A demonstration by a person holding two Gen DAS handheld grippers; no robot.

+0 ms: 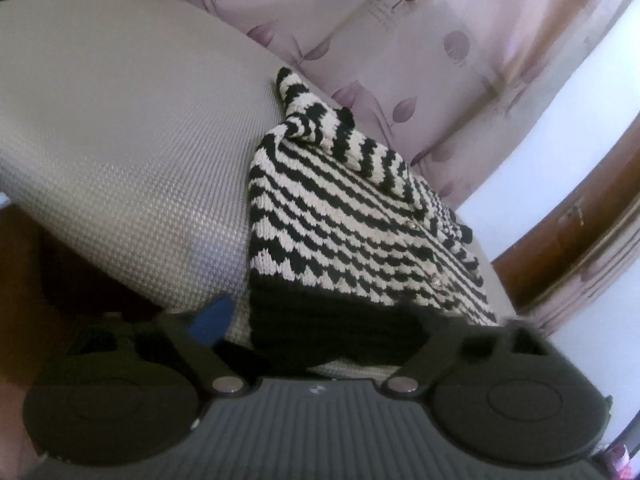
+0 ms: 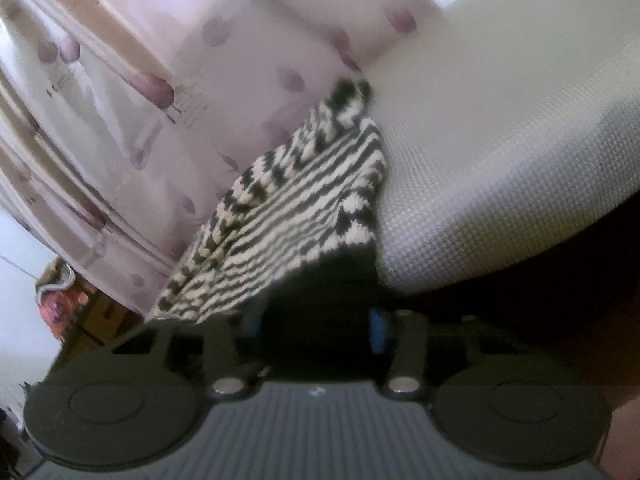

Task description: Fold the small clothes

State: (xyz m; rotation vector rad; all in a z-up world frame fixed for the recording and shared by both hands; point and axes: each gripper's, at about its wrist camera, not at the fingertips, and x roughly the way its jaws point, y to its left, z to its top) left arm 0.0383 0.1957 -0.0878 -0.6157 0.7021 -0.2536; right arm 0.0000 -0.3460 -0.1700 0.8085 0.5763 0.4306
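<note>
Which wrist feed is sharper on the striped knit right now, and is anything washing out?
Left wrist view: the striped knit is crisp, its stitches readable; the white wall at right is blown out. Right wrist view: motion-blurred, the knit's stripes smeared and greyed, the curtain soft and overexposed. Both views bend straight edges, fisheye style, and the black hem is lost in shadow.

The grey mesh cushion (image 1: 120,140) lies bare and open across its wide side, while the striped knit cardigan (image 1: 340,220) covers its edge nearest the flowered curtain (image 1: 460,60), which hangs just behind that edge and closes it off.
</note>
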